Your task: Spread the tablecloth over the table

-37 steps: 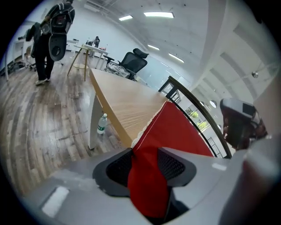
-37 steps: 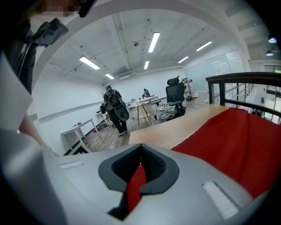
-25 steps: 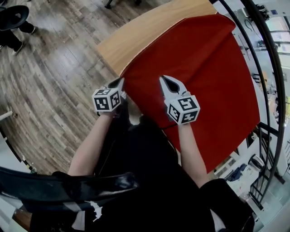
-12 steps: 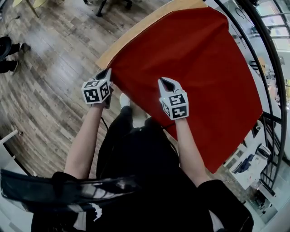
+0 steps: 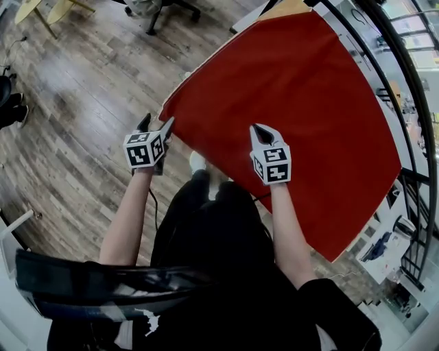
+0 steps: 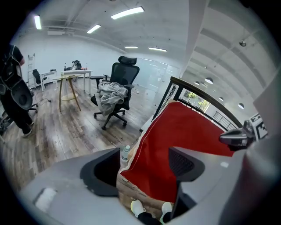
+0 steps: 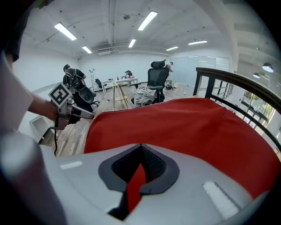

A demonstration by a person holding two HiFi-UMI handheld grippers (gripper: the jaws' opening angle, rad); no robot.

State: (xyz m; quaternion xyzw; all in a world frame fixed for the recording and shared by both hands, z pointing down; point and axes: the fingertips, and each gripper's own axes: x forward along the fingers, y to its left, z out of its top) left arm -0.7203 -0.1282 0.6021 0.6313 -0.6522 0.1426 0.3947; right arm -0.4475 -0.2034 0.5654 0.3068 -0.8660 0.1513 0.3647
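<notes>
Two dark, ribbed pads of the right gripper (image 7: 139, 169) are pressed together on a thin red fold of the tablecloth (image 5: 302, 103), pinching its near edge. The left gripper (image 6: 145, 169) has just been opening. Its dark pads stand wide apart and clamp nothing. The cloth's near-left corner shows in the gap between them, pressed by neither pad. Both grippers have smooth grey bodies, and each carries a cube with black-and-white square markers. The tablecloth is a smooth, matte red rectangle lying flat over the table (image 5: 291, 8), whose light wood top shows only as a strip at the far edge. Grey-brown plank flooring (image 5: 75, 103) surrounds the table.
</notes>
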